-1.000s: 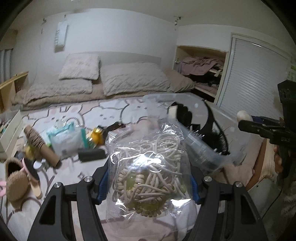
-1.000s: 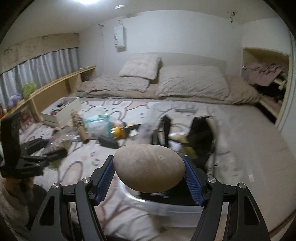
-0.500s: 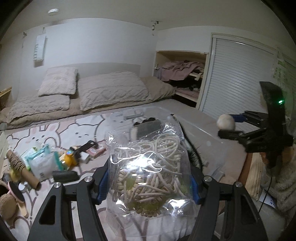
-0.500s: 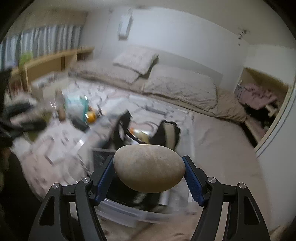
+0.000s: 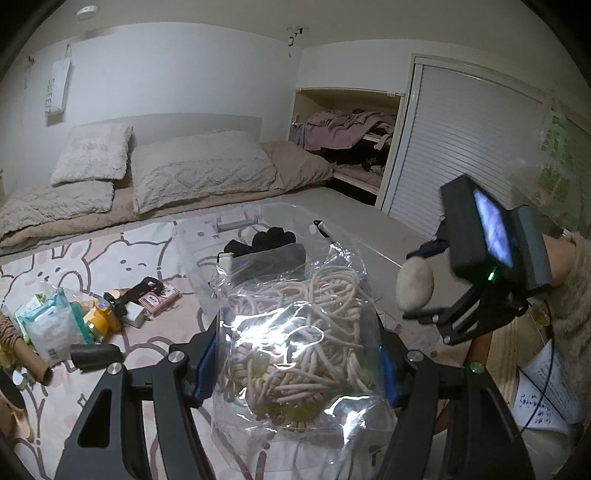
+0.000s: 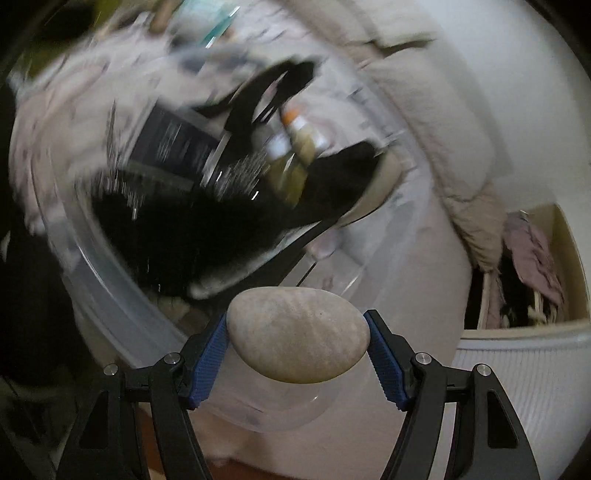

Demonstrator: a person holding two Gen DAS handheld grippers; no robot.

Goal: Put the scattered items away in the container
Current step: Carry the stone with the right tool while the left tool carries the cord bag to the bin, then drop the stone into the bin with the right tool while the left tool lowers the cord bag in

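A white wall (image 5: 166, 88) closes the far side of the room, with a narrow white hanging (image 5: 59, 92) pinned to it at the far left. A round ceiling light (image 5: 88, 10) sits above. Below the wall lies a low bed (image 5: 229, 206) with a beige cover, and three quilted pillows (image 5: 199, 170) rest at its far end. A cream sheet with cartoon outlines (image 5: 110, 251) covers its near left part. At the right, an open closet (image 5: 347, 147) holds crumpled purple cloth, next to a white slatted door (image 5: 461, 147).

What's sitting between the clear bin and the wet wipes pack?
Left wrist view: between clear bin and wet wipes pack lie a pink card box and yellow bottle.
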